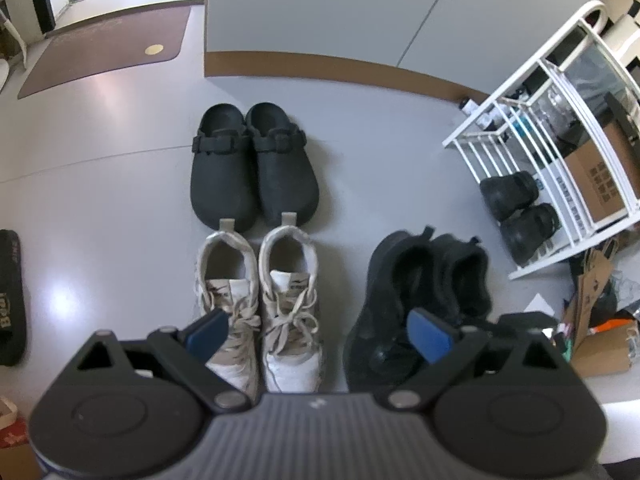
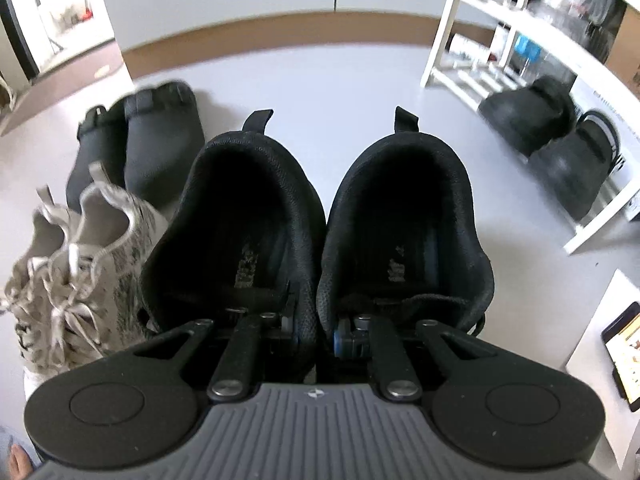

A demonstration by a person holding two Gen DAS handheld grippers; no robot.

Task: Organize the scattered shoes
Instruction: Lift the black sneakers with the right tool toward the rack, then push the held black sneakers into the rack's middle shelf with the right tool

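right claw [image 2: 314, 334] is pinched narrow on the black sneakers [image 2: 320, 216], one finger tucked inside each shoe so the two inner walls are squeezed together between the pads. the pair sits side by side right in front of the claw, heels and pull tabs pointing away. just off to its left are the beige sneakers [image 2: 76, 264], laces all floppy, touching the left black sneaker, and beyond those the black clogs [image 2: 140, 148]. far right of the claw there's a white rack [image 2: 460, 40] with a pair of dark shoes [image 2: 556, 140] on its bottom shelf, and a phone [image 2: 624, 352] with its screen lit near the right edge

left claw [image 1: 318, 334] is spread wide and holding nothing, blue pads [image 1: 208, 334] hovering above the floor [image 1: 100, 200]. directly under and ahead of it are the beige sneakers [image 1: 256, 296], lined up neatly as a pair, with the black clogs [image 1: 252, 168] straight past them, toes nearly touching the sneaker heels. the black sneakers [image 1: 416, 304] are just to the right of this claw, partly behind its right finger. further right is the white rack [image 1: 532, 128] with the dark shoes [image 1: 520, 216] and a cardboard box [image 1: 596, 176] on it. way off left there's a black slipper [image 1: 12, 300] on its own, and a brown doormat [image 1: 108, 52] far ahead to the left
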